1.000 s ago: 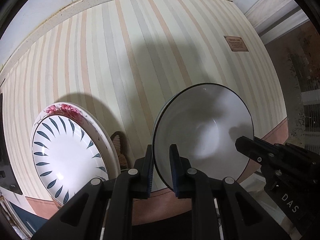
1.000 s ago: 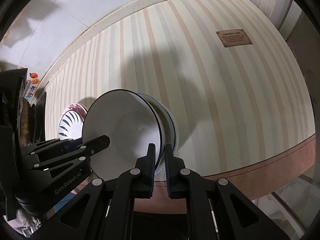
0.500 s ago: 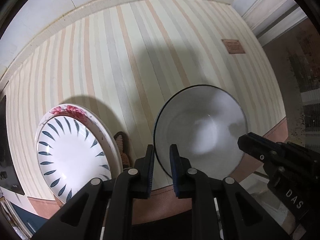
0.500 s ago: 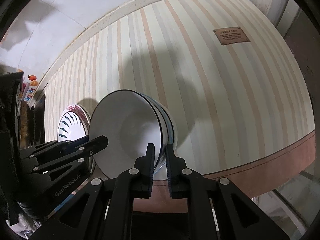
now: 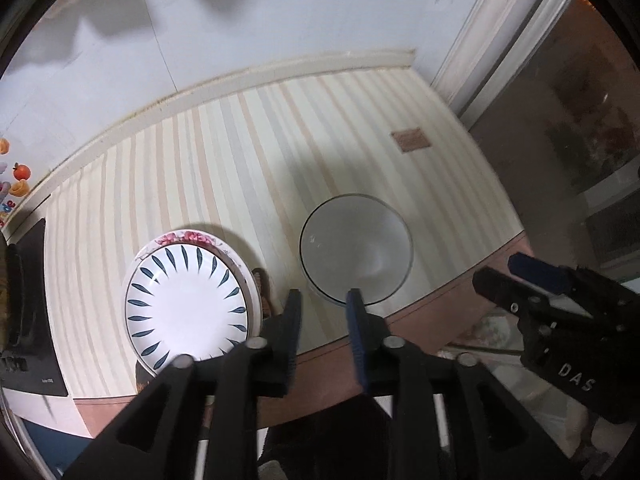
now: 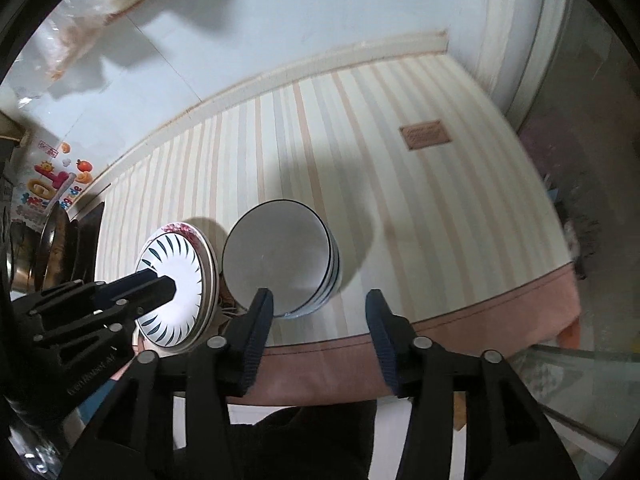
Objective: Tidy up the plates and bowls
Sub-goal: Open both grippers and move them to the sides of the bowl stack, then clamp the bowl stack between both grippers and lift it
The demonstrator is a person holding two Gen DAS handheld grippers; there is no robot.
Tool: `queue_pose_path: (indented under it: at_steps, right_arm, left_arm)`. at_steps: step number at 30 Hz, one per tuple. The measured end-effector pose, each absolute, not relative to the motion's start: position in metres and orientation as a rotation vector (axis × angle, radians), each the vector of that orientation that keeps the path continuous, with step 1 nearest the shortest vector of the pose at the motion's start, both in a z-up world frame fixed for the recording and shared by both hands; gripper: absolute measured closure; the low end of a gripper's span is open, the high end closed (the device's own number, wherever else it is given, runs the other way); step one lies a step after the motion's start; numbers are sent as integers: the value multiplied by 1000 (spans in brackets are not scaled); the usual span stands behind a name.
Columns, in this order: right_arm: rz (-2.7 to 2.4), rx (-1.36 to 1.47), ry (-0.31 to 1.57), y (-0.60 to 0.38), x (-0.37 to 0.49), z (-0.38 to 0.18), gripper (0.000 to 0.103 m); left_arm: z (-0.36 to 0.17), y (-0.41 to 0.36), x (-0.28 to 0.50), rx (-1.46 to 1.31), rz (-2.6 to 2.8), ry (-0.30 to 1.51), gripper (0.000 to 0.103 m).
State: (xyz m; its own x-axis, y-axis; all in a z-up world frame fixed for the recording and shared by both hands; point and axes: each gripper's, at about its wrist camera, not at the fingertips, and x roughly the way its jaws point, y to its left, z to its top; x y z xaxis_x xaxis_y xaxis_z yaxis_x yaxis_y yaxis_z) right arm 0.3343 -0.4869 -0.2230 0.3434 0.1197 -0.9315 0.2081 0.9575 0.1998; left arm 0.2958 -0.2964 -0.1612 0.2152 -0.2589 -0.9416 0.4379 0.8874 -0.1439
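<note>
Along the near side, the striped desk (image 5: pixel 248 168) ends in a brownish-pink border that curves past both tools, and its far side meets a pale ledge under the white wall; the whole back half of the striped cloth lies open, bare but for a small brown label (image 6: pixel 425 134) toward the right. At the left edge sits a black appliance (image 5: pixel 28 312). Next comes the plate stack (image 5: pixel 186 300): a white plate with dark leaf marks lies on a plate with a pink floral rim, close to the near border. Just right of it stands the bowl stack (image 6: pixel 282 258), white bowls with thin dark rims nested one in another, the top bowl showing nothing inside. The left hand-held gripper (image 5: pixel 322 300) hangs released above the near border, its jaws having just been opening, with only bare cloth between them; the bowl stack lies just beyond its right fingertip and the plates off its left finger. The right hand-held gripper (image 6: pixel 320 300) has likewise just been opening and stands wide, holding nothing, the bowl stack just ahead near its left finger.
</note>
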Motion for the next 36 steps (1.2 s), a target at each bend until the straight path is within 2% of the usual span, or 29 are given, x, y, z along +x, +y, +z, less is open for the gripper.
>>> queue_pose_path:
  at_steps: [2,3,5,7,9,11,16,21,25,29,36]
  right_arm:
    - [-73,292,1206,-486,324,-211,46]
    - [-79,290,1192,-485,317,-204,40]
    - [-86,281,1177,-483,306,-193,32]
    - [-94,275,1157,-482,294,-182,25]
    - [-105,266,1140,-481,285,-171,20]
    - [-123,257,1135,-479,278,-164,17]
    - [-150,247,1089,-478,260,-142,15]
    - [-137,273,1058,-481,250,-127,13]
    - [-101,329,1043,-488,256,-133,11]
    - [36,501,1065,-503,273,-169,11]
    - [126,691,1138,-532,313,-266,11]
  left_arm:
    - [-149,-292,291,150,-499,1233,65]
    - [-143,-292,287,151,-505,1212,60]
    - [-132,-291,280,154,-519,1174,30]
    - [-125,-290,274,157,-526,1144,24]
    - [-119,-289,268,158,-536,1130,22]
    - [-114,-288,265,154,-543,1122,16]
    - [-102,-283,256,126,-565,1105,11]
    - [-95,-280,255,93,-582,1098,11]
    - [-109,-282,270,77,-576,1129,11]
    - [-143,-285,298,54,-570,1205,11]
    - [-215,-299,357,25,-549,1371,11]
